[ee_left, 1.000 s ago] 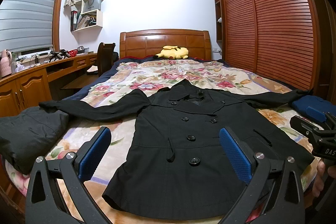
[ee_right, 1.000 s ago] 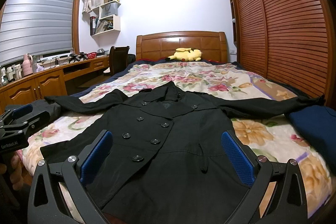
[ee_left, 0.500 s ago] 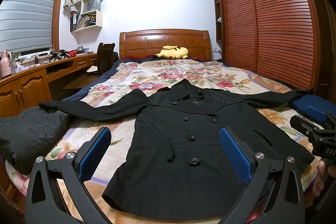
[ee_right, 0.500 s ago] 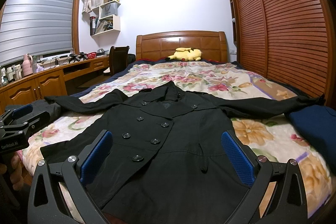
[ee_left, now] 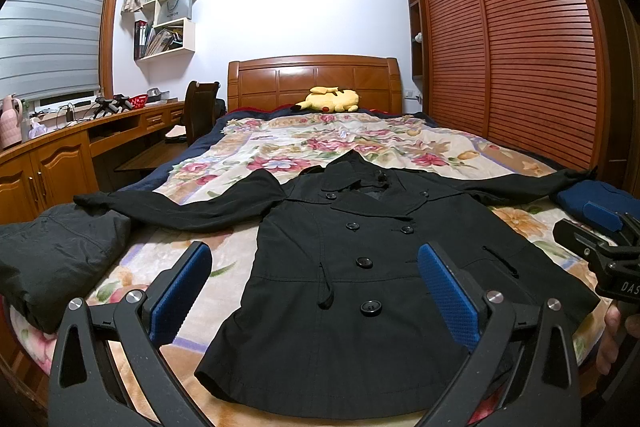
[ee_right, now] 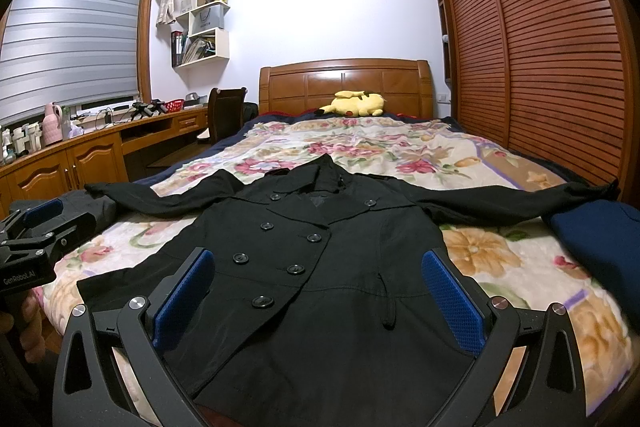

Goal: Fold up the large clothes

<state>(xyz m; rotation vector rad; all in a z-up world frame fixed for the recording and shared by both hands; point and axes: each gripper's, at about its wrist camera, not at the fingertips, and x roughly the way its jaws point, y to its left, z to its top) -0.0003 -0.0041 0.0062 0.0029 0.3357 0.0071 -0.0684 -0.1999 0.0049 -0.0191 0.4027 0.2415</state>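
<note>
My left gripper (ee_left: pixel 314 291) and right gripper (ee_right: pixel 318 297) hover with jaws spread, empty, over the black coat (ee_left: pixel 360 267); dark bundle (ee_left: pixel 52 259) left, blue garment (ee_right: pixel 600 247) right.

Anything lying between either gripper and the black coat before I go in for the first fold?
Nothing visible. The black coat lies spread flat on the bed, sleeves out, directly ahead of the open left gripper and open right gripper. The dark folded garment and blue one sit off to the sides.
</note>
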